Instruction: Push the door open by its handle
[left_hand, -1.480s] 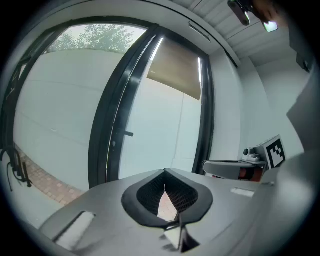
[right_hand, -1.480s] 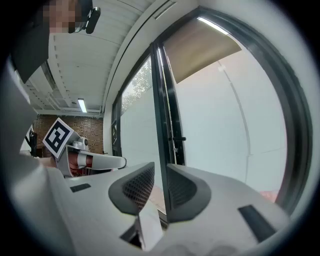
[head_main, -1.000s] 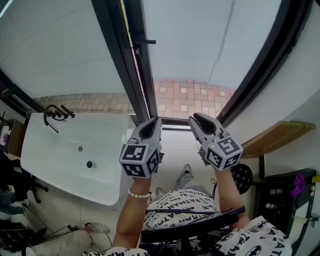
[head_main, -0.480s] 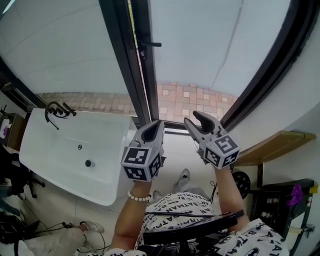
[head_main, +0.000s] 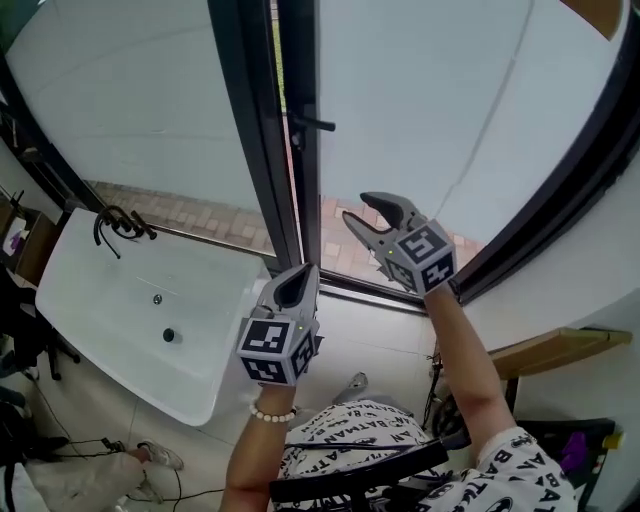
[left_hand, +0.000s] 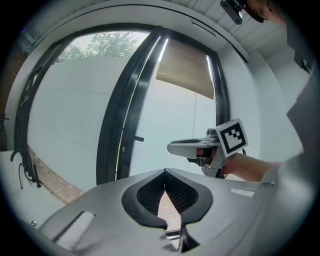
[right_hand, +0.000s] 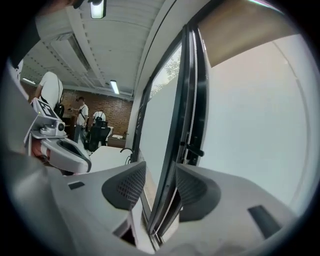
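Glass door (head_main: 430, 100): tall frosted pane in a dark frame, straight ahead of the person; it fills the upper right of the head view.
Fixed pane (head_main: 130, 110): same frosted glass, left of the door's dark upright.
Sink (head_main: 110, 300): long white basin below the fixed pane, with a black tap (head_main: 118, 224) at its far edge.
Right gripper (head_main: 358, 207): raised towards the door, higher than the other. Its jaws stand apart and have just been opening. Nothing sits between them, and the door frame shows through the gap from further off.
Left gripper (head_main: 303, 270): lower, near the foot of the dark upright, jaws closed together on nothing.
Door handle (head_main: 315, 124): short black lever jutting from the door's left upright, above and left of the right gripper, clear of both grippers.
Bead bracelet (head_main: 272, 413): on the left wrist.
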